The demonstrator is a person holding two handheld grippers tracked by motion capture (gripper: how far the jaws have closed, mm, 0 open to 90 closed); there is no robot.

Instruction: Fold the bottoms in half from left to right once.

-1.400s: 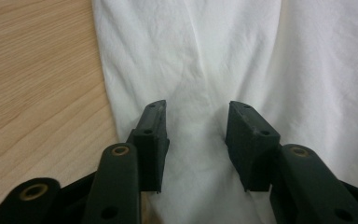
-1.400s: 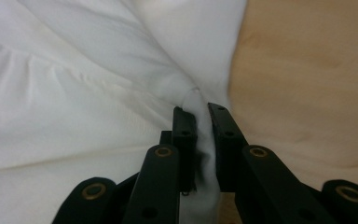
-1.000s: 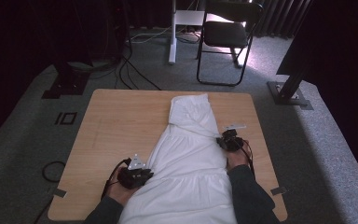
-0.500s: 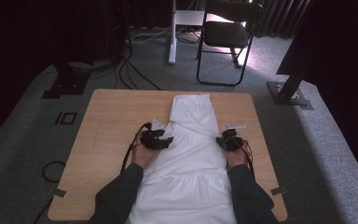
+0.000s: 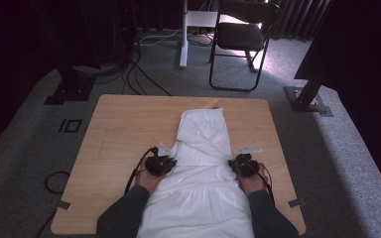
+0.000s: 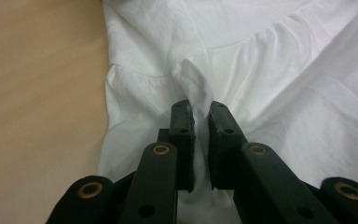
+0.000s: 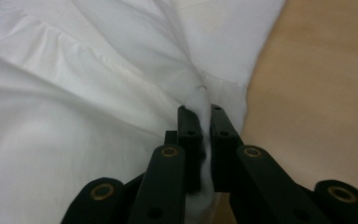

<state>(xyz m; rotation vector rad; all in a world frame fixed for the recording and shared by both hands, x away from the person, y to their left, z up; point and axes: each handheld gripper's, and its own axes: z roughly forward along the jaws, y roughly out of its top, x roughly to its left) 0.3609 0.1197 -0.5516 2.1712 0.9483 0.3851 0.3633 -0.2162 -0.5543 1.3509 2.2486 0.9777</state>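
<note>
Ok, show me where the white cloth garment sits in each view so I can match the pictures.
High view: the white cloth garment lies along the middle of the light wooden table, from its far part to the near edge.
Left gripper view: it covers the centre and right, a fold pinched between the left hand-held gripper jaws.
Right gripper view: it covers the left and centre, pinched by the right hand-held gripper.
Shared landmark: the table's bare wood beside the cloth.

A white garment (image 5: 203,168) lies spread on the wooden table (image 5: 124,129).
</note>
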